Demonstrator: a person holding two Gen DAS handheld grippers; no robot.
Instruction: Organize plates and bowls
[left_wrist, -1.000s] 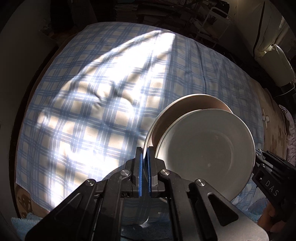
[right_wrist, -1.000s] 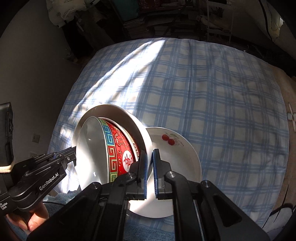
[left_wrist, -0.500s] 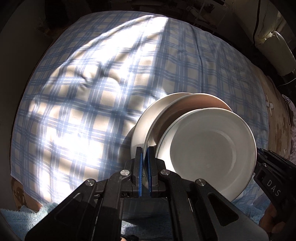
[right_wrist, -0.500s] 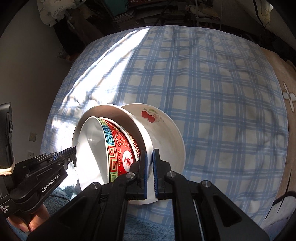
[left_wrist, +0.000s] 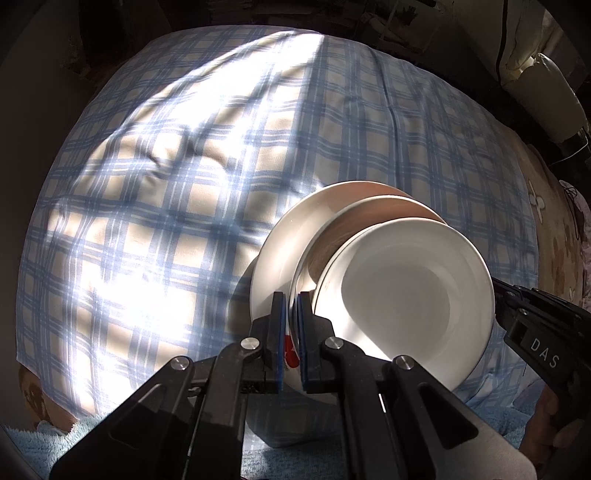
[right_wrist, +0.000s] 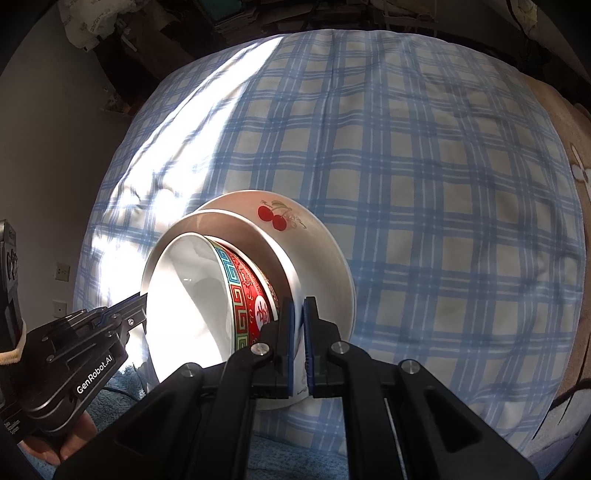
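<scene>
Dish stack sits near the front edge of the checked blue cloth, sun patch on its left half.

Cherry plate lies at the bottom, flat on the cloth. A white plate and a red patterned bowl are tipped up on edge over it, bowl nested inside the plate.

Left gripper: jaws opening, narrow gap, straddling the white plate's rim. Pads look just clear of it; cherry print visible through the gap.

Right gripper: jaws nearly closed, pads clamped on the white plate's rim on the opposite side.

In the way: cherry plate directly under the tilted pair, and each gripper's body crowds the other's side of the stack. Fluffy blue towel along the near edge. Clutter beyond the far edge, too dark to identify.
</scene>
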